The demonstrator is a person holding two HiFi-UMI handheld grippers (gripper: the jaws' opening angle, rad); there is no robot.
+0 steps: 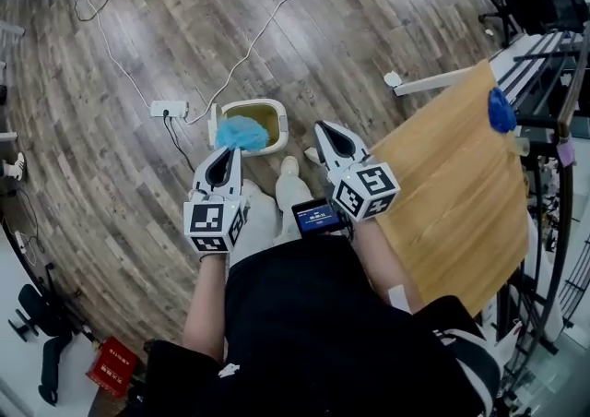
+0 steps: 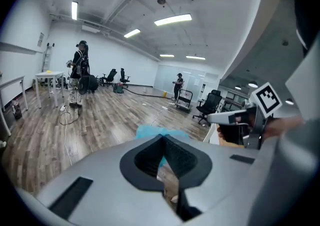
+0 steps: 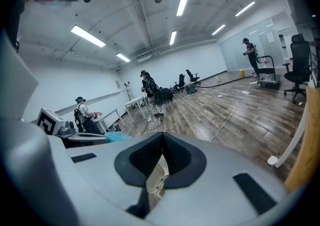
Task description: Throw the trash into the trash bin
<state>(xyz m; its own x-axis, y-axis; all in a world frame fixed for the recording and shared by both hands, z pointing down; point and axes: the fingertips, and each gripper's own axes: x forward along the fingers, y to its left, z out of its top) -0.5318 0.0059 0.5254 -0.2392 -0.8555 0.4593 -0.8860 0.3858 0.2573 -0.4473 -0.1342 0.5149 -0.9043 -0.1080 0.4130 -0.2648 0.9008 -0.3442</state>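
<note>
No readable text, red box (image 1: pixel 112 364) print illegible

blue trash (image 2: pixel 150 131): mostly hidden behind left tool (image 2: pixel 163 137) | trash bin (image 1: pixel 251 102): near-left part covered by trash

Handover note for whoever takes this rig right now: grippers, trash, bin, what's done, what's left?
Left gripper: shut on the crumpled light-blue trash, over the cream plastic trash bin on the floor.
Right gripper: shut, empty.
Done: trash gripped and at the bin.
Left: open the left jaws to drop it in; a second blue item sits on the wooden table.
</note>
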